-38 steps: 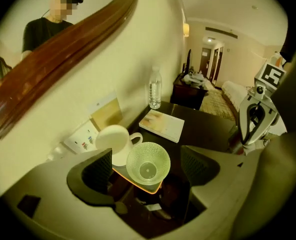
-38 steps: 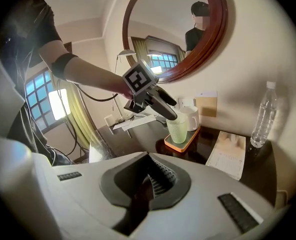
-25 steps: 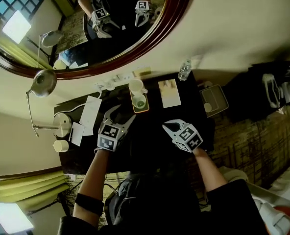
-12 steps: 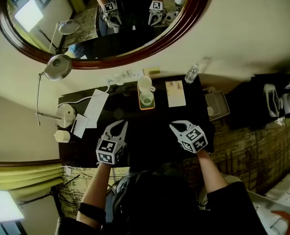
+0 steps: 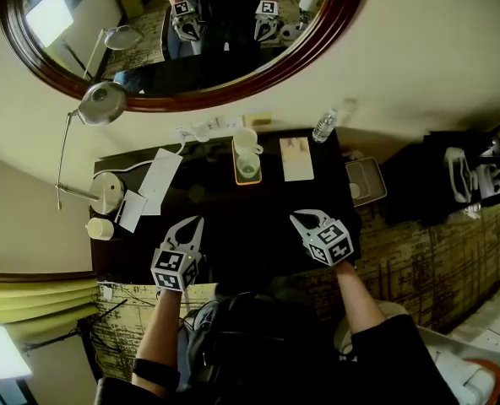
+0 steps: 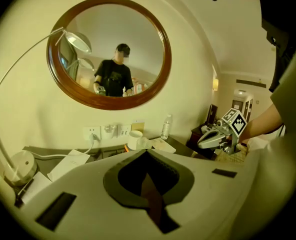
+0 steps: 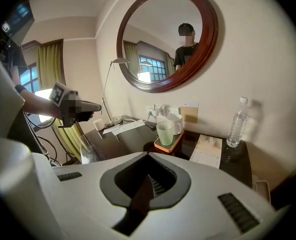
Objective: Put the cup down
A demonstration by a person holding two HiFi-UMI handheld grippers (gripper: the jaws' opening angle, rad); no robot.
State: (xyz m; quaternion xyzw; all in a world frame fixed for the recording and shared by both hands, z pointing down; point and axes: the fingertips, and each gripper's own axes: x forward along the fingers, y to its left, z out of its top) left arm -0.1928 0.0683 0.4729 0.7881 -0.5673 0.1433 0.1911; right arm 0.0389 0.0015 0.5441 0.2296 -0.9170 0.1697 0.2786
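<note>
Cup (image 5: 247,169) standing upright on the orange tray (image 7: 164,148) at the far side of the table (image 5: 258,209), beside a white mug (image 5: 247,140). Its long axis is vertical, mouth up, so it appears already placed. Left gripper (image 5: 192,223), jaws just closed on nothing, and right gripper (image 5: 299,218), clenched and empty, are held at the near edge, presumably clear of the cup.
</note>
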